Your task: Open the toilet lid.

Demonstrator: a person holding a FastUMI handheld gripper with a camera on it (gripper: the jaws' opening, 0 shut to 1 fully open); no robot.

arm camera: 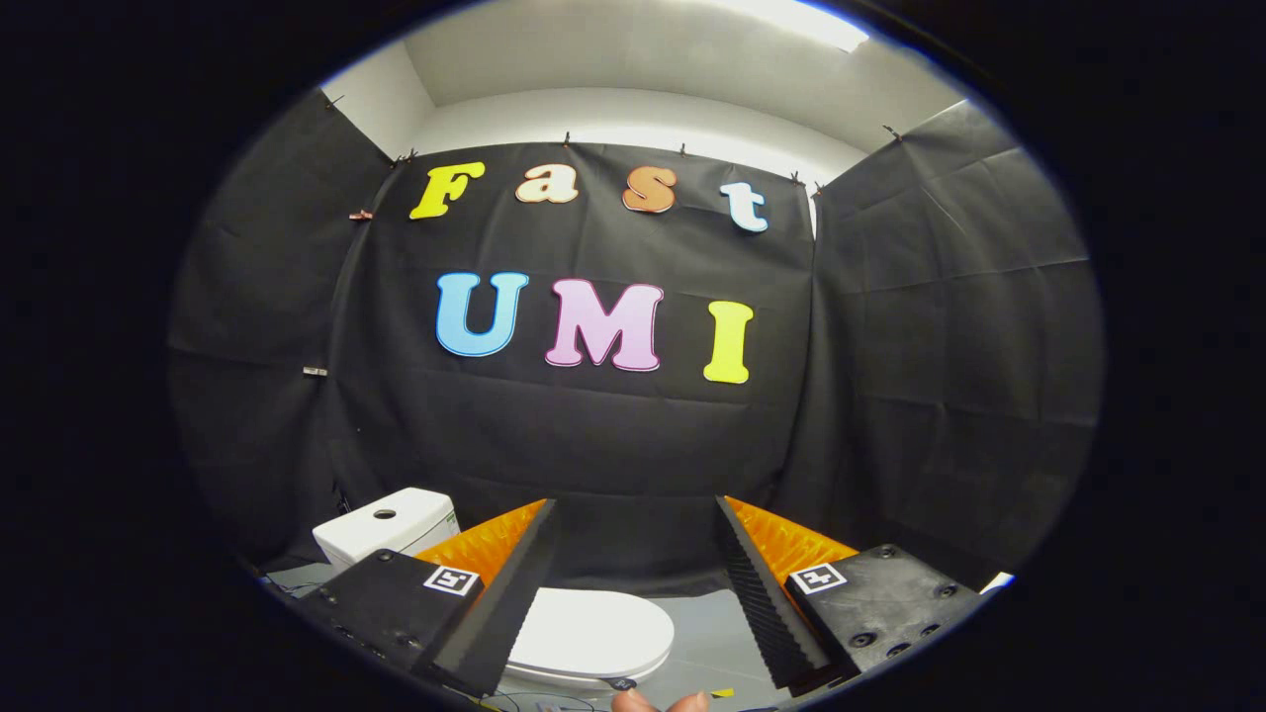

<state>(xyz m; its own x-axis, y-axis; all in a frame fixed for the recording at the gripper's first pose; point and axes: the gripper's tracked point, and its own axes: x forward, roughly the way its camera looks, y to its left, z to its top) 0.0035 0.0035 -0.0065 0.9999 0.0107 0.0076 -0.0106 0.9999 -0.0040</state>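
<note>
A white toilet stands low on the grey floor, its lid (591, 633) lying flat and closed over the bowl. Its white tank (388, 526) with a round button on top rises behind the left finger. My gripper (636, 514) hangs above the toilet, open wide with nothing between its fingers. The left finger (509, 593) is black with an orange ribbed back and covers the lid's left part; the right finger (762, 593) stands apart from the lid to its right. The lid shows between and below the two fingers.
Black cloth walls close in behind and on both sides of the toilet. Grey floor (707, 633) lies to the right of the bowl. A person's fingertips (658, 702) show at the bottom, beside some small cables on the floor.
</note>
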